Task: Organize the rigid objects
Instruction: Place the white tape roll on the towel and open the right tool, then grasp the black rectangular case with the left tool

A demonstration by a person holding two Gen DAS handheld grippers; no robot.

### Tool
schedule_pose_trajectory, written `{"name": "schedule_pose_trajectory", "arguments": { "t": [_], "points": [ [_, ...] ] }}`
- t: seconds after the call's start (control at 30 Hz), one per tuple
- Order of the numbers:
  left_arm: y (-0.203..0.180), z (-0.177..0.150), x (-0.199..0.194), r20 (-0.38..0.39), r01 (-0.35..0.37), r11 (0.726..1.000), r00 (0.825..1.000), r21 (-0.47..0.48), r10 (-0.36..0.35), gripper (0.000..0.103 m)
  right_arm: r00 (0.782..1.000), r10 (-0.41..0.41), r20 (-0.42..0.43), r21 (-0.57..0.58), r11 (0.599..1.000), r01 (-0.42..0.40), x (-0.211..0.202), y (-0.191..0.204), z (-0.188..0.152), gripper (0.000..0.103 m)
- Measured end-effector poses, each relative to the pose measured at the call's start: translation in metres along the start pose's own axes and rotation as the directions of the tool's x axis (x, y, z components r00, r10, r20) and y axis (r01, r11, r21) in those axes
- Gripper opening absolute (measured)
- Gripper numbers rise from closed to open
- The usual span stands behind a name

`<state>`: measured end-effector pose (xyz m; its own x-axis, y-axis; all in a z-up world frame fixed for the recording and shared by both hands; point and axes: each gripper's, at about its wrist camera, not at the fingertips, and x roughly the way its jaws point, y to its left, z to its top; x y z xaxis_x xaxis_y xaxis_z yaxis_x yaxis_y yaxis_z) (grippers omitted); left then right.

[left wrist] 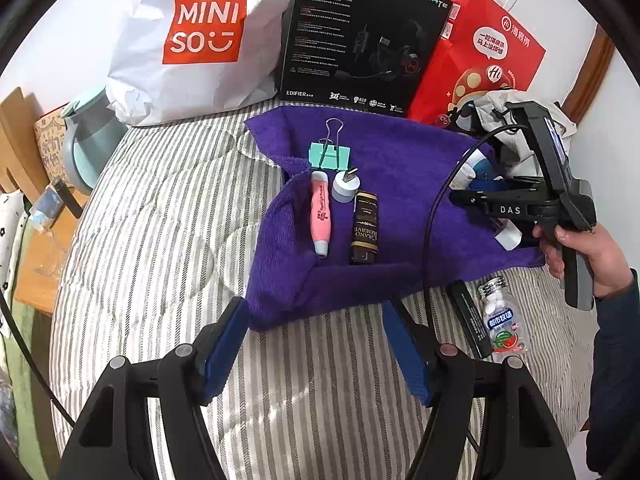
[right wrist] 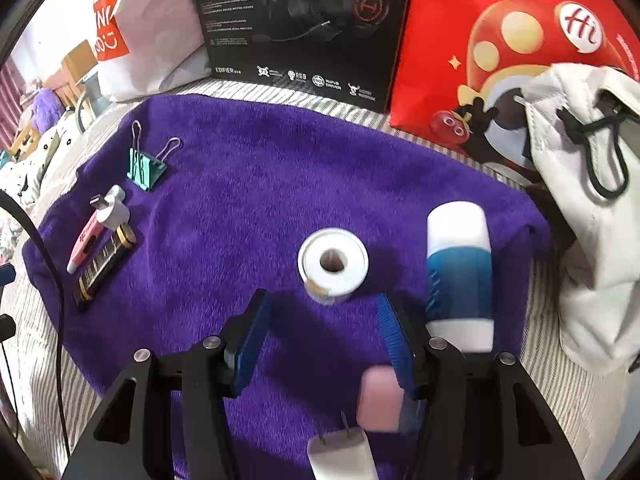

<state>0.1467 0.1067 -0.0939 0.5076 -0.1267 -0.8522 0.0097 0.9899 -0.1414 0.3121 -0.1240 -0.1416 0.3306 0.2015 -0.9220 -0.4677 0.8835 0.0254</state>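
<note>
My left gripper (left wrist: 316,344) hangs wide open, empty, over the striped bedcover (left wrist: 160,216) at the near edge of the purple towel (left wrist: 400,168). On the towel ahead of it, left to right: pink pen (left wrist: 321,214), with the teal binder clip (left wrist: 329,156) just beyond it, white USB plug (left wrist: 344,186), dark gold-trimmed bar (left wrist: 365,228), all close together. Off the towel at right lie a black stick (left wrist: 469,322) and a clear mint bottle (left wrist: 500,320), side by side. My right gripper (right wrist: 324,336) is over the towel's right part, jaws wide, holding nothing; a white roll (right wrist: 333,265) stands just past the fingertips, centred between them. A blue-white tube (right wrist: 459,272) lies just right of the right finger. A pink block (right wrist: 380,398) and a white plug (right wrist: 340,454) sit below the jaws, blurred.
</note>
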Motion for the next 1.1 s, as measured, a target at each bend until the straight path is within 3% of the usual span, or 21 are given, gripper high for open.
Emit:
{"name": "schedule_pose_trajectory", "arguments": {
  "t": [0.23, 0.3, 0.53, 0.63, 0.77, 0.9, 1.1],
  "points": [
    [-0.011, -0.009, -0.003, 0.009, -0.031, 0.999, 0.999, 0.018, 0.031, 0.067, 0.998, -0.055, 0.031, -0.014, 0.998, 0.055, -0.042, 0.005, -0.017, 0.057],
    [-0.016, -0.014, -0.001, 0.001, -0.036, 0.999, 0.999, 0.026, 0.036, 0.067, 0.997, -0.068, 0.041, -0.019, 0.997, 0.069, -0.061, 0.005, -0.028, 0.067],
    [-0.050, -0.027, 0.012, -0.028, 0.019, 0.999, 0.999, 0.044, -0.018, 0.067, 0.984, -0.166, 0.066, -0.019, 0.986, 0.168, -0.123, -0.002, -0.091, 0.080],
    [-0.075, -0.030, 0.023, -0.045, 0.026, 0.997, 0.999, 0.073, -0.023, 0.068, 0.983, -0.168, 0.073, 0.022, 0.986, 0.166, -0.138, -0.006, -0.128, 0.089],
    [-0.096, -0.030, 0.035, -0.037, 0.020, 0.998, 0.999, 0.060, -0.018, 0.068, 0.989, -0.133, 0.059, 0.115, 0.985, 0.125, -0.134, -0.016, -0.173, 0.090],
    [-0.107, -0.029, 0.045, -0.036, 0.019, 0.999, 0.999, 0.043, -0.017, 0.068, 0.990, -0.119, 0.081, 0.201, 0.974, 0.100, -0.122, -0.025, -0.196, 0.090],
    [-0.119, -0.028, 0.062, -0.054, -0.043, 0.998, 0.997, 0.046, 0.046, 0.068, 0.990, -0.095, 0.107, 0.284, 0.957, 0.061, -0.098, -0.035, -0.215, 0.090]
  ]
}}
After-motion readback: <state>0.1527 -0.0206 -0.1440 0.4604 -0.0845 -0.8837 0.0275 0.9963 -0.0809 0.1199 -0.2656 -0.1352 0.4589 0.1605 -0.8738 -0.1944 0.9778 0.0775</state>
